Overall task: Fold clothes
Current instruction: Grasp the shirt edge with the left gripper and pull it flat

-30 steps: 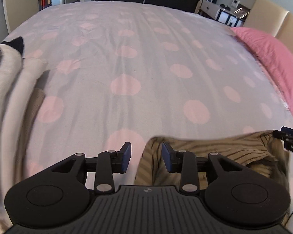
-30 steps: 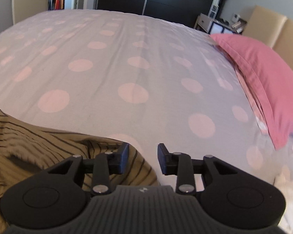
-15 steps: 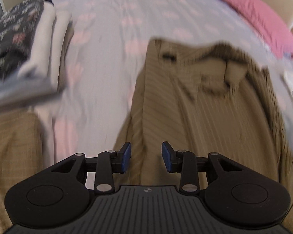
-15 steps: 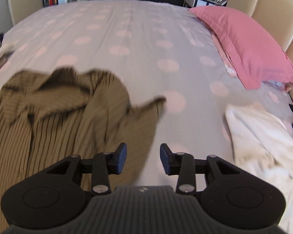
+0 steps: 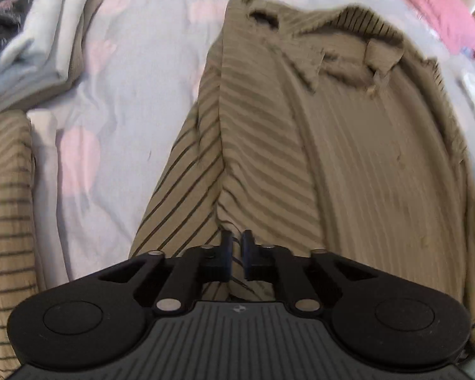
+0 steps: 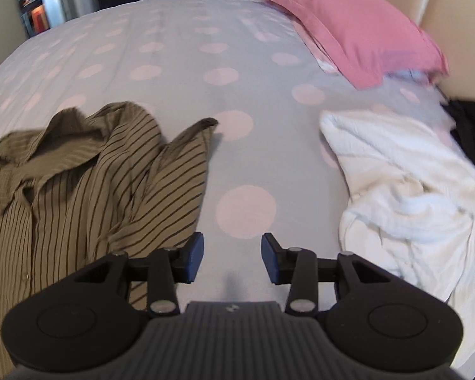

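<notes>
Two grippers work over a polka-dot bedspread [image 6: 237, 72]. Left gripper [image 5: 236, 255] pinches the edge of an olive-brown striped cotton shirt [image 5: 348, 174] lying spread on it. Right gripper [image 6: 231, 258], its jaws opening, holds nothing, just beside the shirt's sleeve.

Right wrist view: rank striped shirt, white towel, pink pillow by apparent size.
1. Striped shirt and white towel take up similar areas; both are cut off by the frame edge, so no ranking between them.
2. Pink pillow looks smallest, but it lies farthest from the camera, so true size is unsure.
</notes>
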`<state>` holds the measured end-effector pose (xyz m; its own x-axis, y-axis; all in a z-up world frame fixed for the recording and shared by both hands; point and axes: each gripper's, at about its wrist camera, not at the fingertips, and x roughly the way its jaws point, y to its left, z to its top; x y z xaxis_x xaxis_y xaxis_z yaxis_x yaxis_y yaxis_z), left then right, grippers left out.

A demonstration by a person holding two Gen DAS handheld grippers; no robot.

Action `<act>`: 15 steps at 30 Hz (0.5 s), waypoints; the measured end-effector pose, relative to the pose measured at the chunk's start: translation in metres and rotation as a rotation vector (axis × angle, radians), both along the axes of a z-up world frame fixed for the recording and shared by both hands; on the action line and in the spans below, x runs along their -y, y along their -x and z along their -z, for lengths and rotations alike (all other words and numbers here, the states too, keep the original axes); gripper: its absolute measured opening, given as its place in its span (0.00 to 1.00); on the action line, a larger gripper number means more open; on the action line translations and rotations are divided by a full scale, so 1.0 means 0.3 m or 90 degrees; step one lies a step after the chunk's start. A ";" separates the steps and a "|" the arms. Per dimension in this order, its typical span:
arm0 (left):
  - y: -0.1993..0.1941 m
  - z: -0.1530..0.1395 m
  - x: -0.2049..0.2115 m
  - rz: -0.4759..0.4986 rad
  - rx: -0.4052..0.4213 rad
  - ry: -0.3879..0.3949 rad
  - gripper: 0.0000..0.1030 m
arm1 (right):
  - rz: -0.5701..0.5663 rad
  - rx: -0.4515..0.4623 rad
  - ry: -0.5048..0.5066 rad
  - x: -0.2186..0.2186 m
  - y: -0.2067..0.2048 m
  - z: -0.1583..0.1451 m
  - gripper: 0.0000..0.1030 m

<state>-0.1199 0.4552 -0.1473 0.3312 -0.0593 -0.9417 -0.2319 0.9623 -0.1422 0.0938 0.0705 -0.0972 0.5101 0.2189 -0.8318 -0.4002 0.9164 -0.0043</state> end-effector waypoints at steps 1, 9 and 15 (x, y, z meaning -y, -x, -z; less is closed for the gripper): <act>0.002 -0.024 -0.007 -0.005 0.016 0.005 0.01 | 0.003 -0.006 -0.010 0.001 -0.008 0.004 0.43; 0.028 -0.216 -0.147 -0.110 0.147 0.019 0.00 | -0.054 -0.028 -0.069 -0.097 0.001 0.020 0.42; 0.084 -0.313 -0.355 -0.255 0.218 -0.037 0.00 | -0.029 -0.018 -0.066 -0.164 -0.127 0.028 0.42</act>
